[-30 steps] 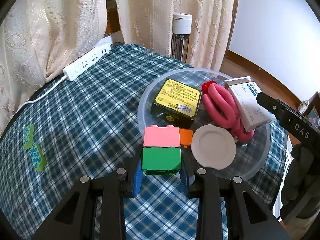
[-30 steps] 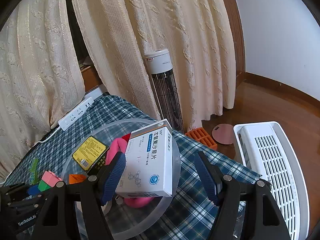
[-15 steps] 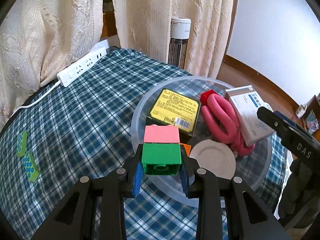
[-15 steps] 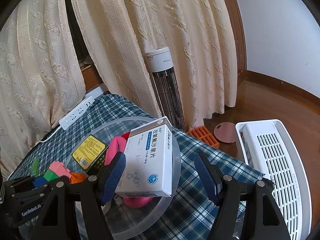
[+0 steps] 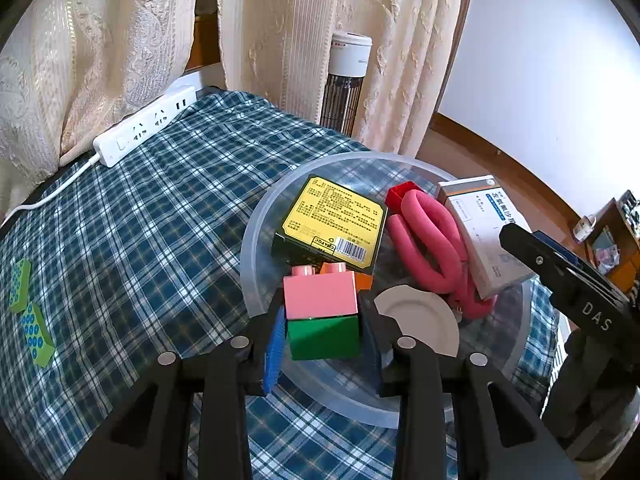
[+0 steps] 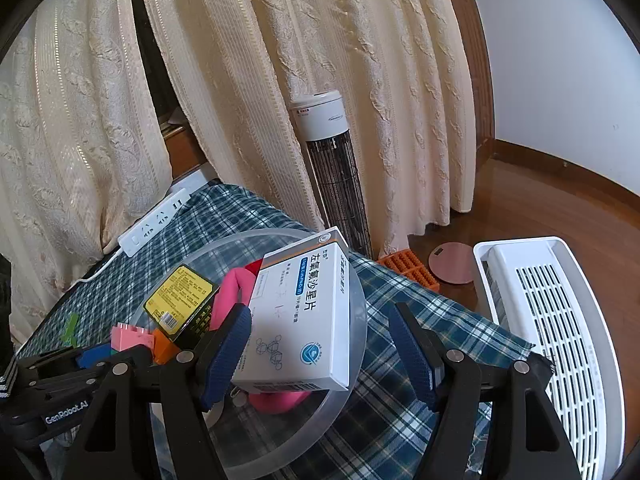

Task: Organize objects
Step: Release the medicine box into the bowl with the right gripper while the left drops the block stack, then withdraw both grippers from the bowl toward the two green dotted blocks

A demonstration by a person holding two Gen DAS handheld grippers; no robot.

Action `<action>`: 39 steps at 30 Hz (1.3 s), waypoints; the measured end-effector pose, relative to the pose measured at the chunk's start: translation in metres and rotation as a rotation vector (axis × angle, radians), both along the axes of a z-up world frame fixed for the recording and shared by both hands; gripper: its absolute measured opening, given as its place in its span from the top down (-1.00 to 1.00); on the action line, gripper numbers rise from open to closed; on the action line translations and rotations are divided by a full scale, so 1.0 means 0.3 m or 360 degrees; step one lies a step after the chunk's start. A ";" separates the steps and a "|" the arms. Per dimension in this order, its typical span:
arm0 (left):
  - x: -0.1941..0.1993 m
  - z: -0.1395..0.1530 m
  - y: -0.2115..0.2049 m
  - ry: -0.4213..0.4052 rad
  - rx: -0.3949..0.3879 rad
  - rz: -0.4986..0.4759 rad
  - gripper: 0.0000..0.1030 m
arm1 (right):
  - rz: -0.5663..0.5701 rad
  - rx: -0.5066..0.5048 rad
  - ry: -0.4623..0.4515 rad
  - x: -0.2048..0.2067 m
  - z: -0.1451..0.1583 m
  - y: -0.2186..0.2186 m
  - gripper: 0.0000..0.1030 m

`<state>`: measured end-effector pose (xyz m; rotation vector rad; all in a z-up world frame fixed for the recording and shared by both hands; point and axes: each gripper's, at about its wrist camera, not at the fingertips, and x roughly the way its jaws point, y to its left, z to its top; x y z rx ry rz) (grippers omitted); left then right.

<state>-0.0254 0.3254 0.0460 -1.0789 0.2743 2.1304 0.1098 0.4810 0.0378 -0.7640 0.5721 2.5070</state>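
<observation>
Left wrist view: left gripper (image 5: 320, 330) jaws opening, releasing the pink-and-green block (image 5: 322, 314) into the clear bowl (image 5: 256, 240); right gripper (image 6: 322, 354) stands apart, holding nothing.

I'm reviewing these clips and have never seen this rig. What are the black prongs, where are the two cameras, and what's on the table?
No robot: a person carries a hand-held gripper in each hand, with a fisheye camera looking along its two fingers.

The left hand-held gripper has the pink-and-green block stack between its opening jaws, over the clear bowl on the plaid cloth.

The right hand-held gripper is open, with the white medicine box lying between its fingers.

The bowl also contains a yellow box, pink loop and white disc.
</observation>
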 end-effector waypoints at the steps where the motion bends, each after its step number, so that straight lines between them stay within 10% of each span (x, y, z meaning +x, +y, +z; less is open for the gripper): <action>1: 0.001 0.000 0.001 -0.0001 0.0005 -0.0001 0.21 | 0.0000 -0.0002 0.0001 0.000 0.000 -0.001 -0.45; 7: 0.019 0.028 -0.016 0.0022 0.0045 0.0002 -0.23 | 0.0005 0.0000 0.0010 0.004 0.009 -0.009 -0.45; 39: -0.059 0.022 -0.322 0.0019 -0.0022 0.0406 -0.25 | -0.0035 0.0172 0.0043 -0.014 0.102 -0.162 -0.52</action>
